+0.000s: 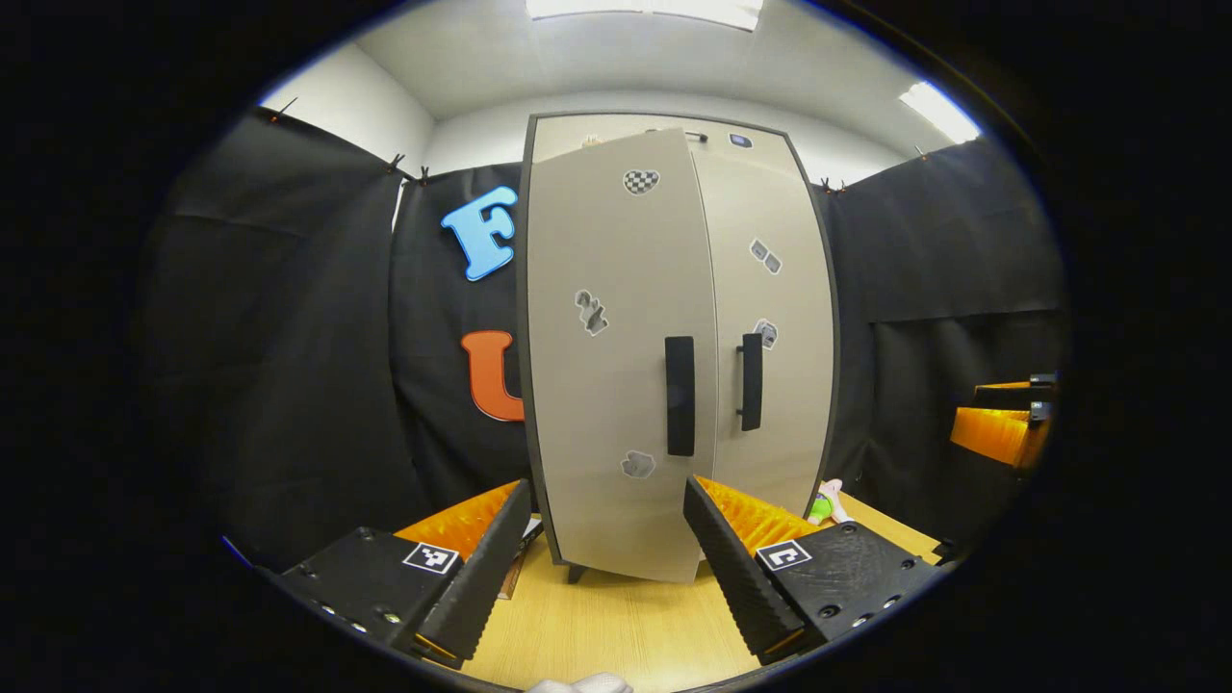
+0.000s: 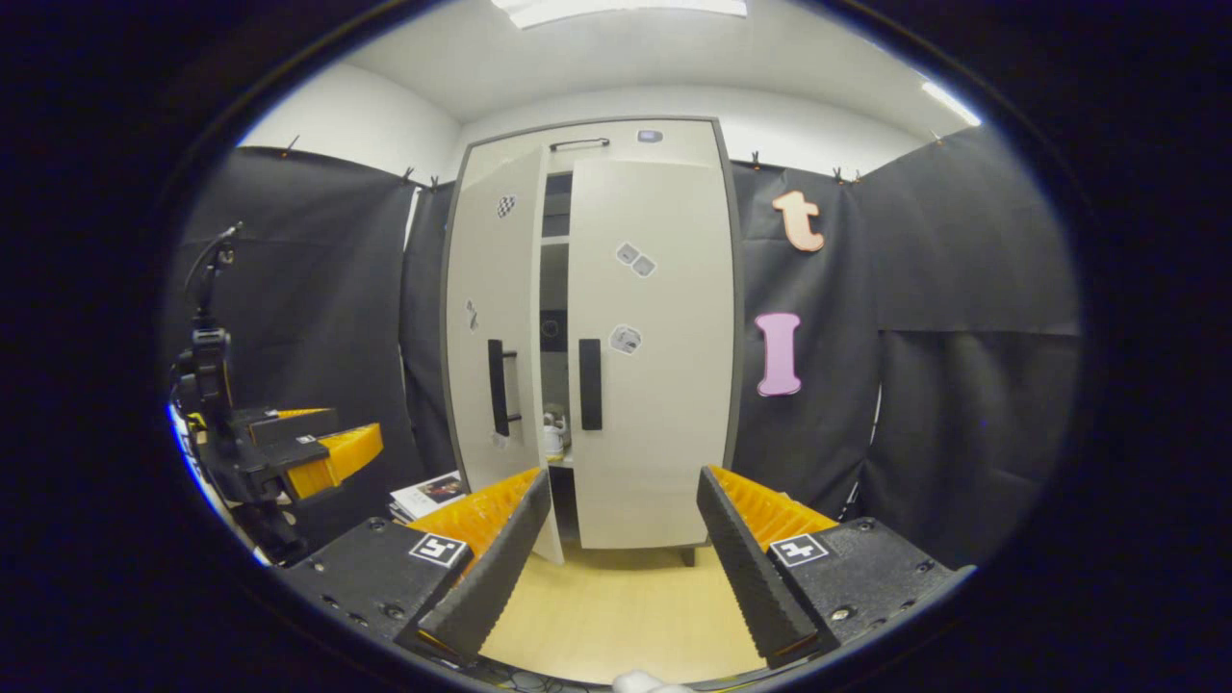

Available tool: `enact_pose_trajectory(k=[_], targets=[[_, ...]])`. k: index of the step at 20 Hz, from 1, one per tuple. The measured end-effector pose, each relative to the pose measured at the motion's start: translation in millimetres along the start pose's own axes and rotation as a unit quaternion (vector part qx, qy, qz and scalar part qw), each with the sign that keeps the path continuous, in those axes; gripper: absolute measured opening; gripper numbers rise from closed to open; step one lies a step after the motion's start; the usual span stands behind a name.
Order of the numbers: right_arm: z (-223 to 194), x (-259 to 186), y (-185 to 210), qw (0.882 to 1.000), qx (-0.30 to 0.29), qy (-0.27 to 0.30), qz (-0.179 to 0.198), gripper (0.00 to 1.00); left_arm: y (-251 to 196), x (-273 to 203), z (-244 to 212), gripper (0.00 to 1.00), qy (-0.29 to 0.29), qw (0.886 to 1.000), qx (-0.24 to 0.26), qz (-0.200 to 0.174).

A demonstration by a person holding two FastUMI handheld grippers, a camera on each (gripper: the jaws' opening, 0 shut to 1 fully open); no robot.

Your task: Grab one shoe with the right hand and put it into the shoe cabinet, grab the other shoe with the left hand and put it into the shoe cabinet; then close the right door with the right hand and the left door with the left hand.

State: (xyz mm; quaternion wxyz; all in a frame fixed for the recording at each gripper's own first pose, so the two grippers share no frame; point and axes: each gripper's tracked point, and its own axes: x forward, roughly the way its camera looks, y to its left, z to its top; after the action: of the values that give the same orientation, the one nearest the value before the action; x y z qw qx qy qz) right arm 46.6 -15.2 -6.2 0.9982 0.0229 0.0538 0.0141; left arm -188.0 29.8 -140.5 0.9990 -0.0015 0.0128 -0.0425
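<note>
Ahead of the left hand-held gripper (image 1: 606, 568), held apart and empty, the tall matte shoe cabinet (image 1: 674, 346) is seen upright on the wooden tabletop (image 1: 616, 626), doors nearly closed. From the right hand-held gripper (image 2: 621, 568), likewise apart, a shoe (image 2: 553, 435) is glimpsed through the door gap.

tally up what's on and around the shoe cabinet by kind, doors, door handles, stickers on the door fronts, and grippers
Doors: 2 (left door, right door)
Door handles: 2 (left handle, right handle)
Stickers on the door fronts: 6
Grippers: 2 (left gripper, right gripper)
Total: 12
</note>
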Motion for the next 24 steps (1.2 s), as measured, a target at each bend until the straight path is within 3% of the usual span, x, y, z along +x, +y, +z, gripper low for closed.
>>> enact_pose_trajectory(k=[3, 7, 10, 16, 24], targets=[[-5, -17, -1, 1.0, 0.002, -0.003, -0.015, 0.99, -2, -34, -14, 0.96, 0.014, 1.0, -0.008, -0.002], [-10, -33, -7, 1.0, 0.006, -0.006, -0.023, 0.99, 7, -61, -20, 0.96, 0.017, 0.999, 0.022, 0.022], [-15, -37, -10, 1.0, 0.015, -0.004, -0.015, 0.99, -4, -72, -20, 0.96, 0.017, 0.999, 0.019, 0.025], [-18, -44, -17, 1.0, 0.012, 0.003, 0.007, 0.99, -22, -75, -9, 0.96, 0.01, 0.999, 0.007, 0.034], [-16, -49, -27, 1.0, 0.019, 0.0, -0.002, 0.99, -27, -74, -1, 1.0, 0.008, 1.0, 0.009, 0.029]])
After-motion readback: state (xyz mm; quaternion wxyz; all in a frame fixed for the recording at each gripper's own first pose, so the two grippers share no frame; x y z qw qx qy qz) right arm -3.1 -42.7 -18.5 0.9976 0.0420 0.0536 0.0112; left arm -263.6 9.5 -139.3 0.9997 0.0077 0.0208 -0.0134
